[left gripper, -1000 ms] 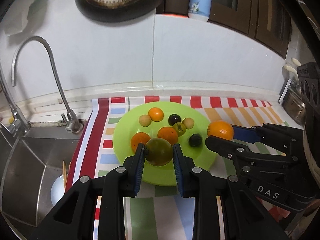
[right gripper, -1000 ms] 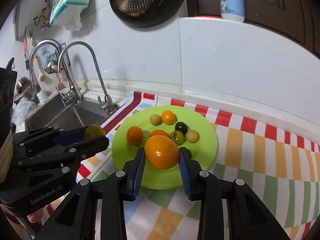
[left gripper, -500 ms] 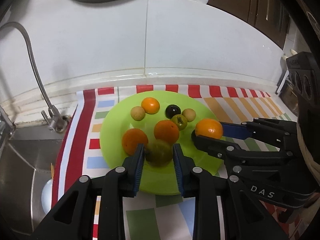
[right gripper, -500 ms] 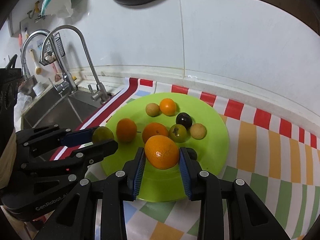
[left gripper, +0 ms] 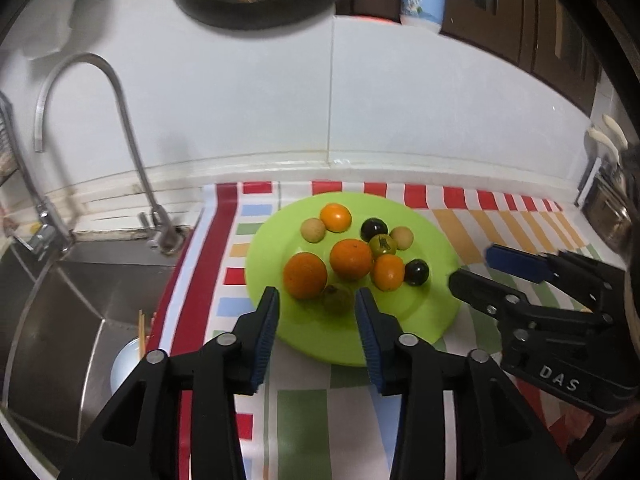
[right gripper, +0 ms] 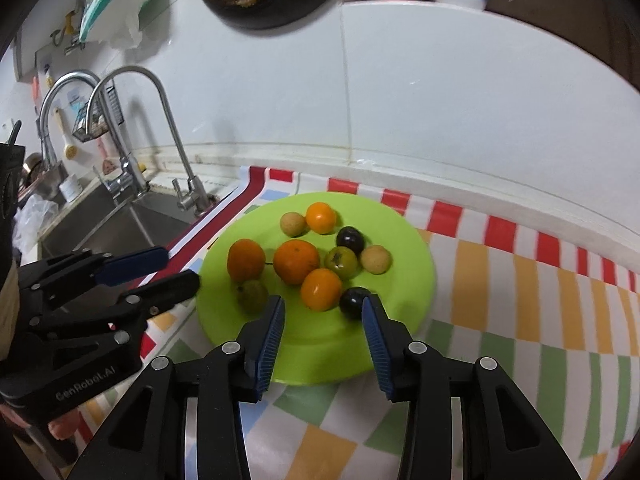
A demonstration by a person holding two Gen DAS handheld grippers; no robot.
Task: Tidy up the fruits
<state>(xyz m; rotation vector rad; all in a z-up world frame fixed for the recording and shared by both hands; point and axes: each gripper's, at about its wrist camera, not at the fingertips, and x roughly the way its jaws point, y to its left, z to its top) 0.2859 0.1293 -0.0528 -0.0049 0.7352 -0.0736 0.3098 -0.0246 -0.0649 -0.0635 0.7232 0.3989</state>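
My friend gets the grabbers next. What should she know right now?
Left hand-held gripper: open, holding nothing; its jaws have just been opening, and the green fruit lies loose on the plate between them.
Right hand-held gripper: open and empty; its jaws have just been opening too, and the orange sits on the plate just ahead.
Things: ten fruits in all lie on the green plate, which is on the striped cloth beside the sink.
Done: every fruit in view is on the plate.
Left: no loose fruit shows on the cloth; check outside the views.
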